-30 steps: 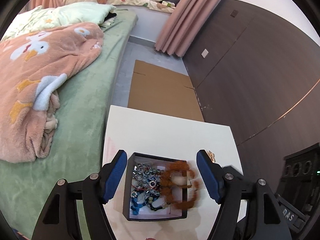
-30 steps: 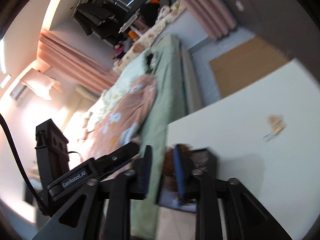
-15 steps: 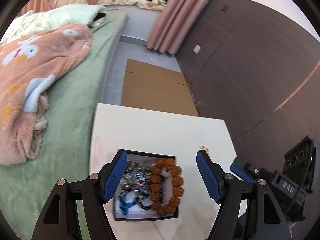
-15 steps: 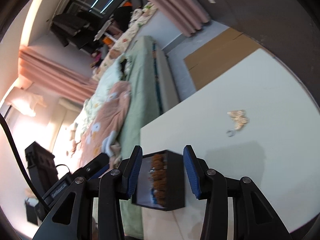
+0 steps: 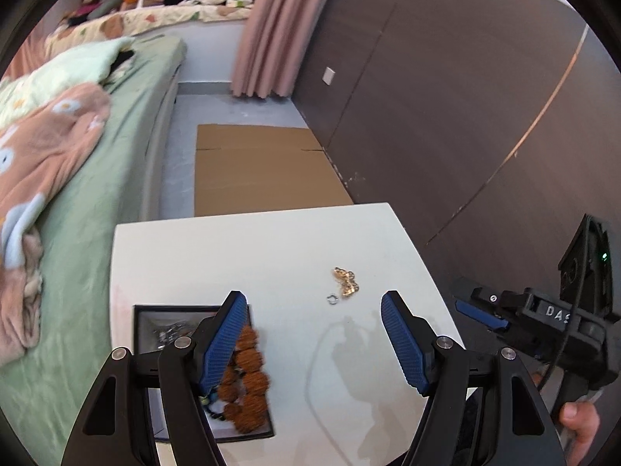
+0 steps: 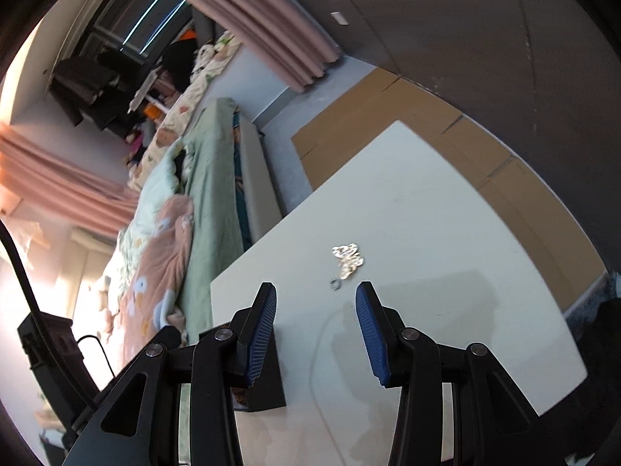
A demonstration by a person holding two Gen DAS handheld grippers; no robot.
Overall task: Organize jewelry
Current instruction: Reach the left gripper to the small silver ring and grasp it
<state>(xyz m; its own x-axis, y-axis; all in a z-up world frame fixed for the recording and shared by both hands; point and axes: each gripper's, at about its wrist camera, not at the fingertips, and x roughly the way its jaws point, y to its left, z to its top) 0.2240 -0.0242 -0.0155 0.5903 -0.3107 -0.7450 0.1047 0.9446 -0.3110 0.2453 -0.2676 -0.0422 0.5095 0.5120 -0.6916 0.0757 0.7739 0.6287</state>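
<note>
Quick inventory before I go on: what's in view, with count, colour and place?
box: one, black, table's near left corner
bead bracelet: one, brown, in the box
other jewelry: a silvery tangle, in the box
gold piece: one, mid-table
ring: one, silver, beside the gold piece
table: one, white
cardboard: one flat sheet, floor beyond the table
bed: green sheet, pink blanket, left
curtain: pink, far wall
left gripper: open, empty
right gripper: open, empty
hand: on the right gripper's handle
</note>
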